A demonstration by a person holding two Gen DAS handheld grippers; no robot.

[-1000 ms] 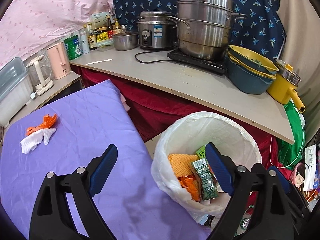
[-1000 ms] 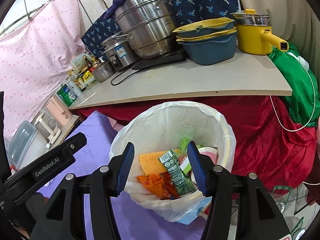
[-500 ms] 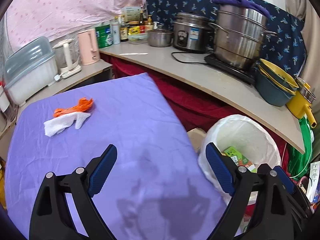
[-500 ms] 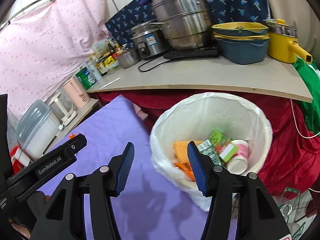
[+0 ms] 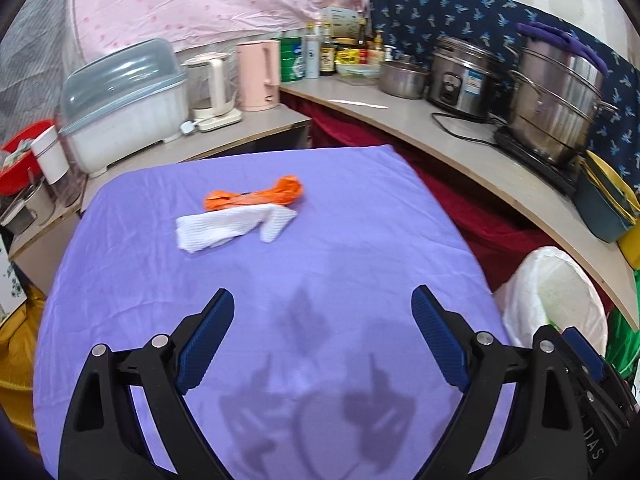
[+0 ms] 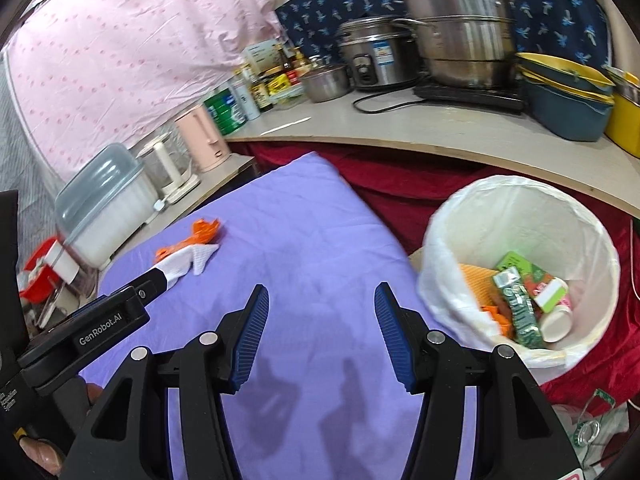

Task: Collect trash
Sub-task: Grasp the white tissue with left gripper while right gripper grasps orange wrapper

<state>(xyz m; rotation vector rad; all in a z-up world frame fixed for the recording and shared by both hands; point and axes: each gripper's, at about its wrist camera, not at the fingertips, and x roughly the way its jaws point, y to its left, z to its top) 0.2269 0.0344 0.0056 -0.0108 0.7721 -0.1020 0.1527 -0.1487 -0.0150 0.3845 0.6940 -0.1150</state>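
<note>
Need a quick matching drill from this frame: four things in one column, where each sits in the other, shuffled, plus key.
1 white tissue
2 orange wrapper
3 paper cup
4 pink kettle

A inside the lined bin
B on the side counter
C on the purple cloth, nearer the grippers
D on the purple cloth, just behind the tissue

Pairs: 1-C, 2-D, 3-A, 4-B

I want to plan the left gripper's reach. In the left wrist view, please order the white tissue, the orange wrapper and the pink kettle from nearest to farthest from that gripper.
1. white tissue: on the purple cloth, ahead of the left gripper, slightly left.
2. orange wrapper: touching the tissue's far edge.
3. pink kettle: on the counter beyond the cloth.
</note>
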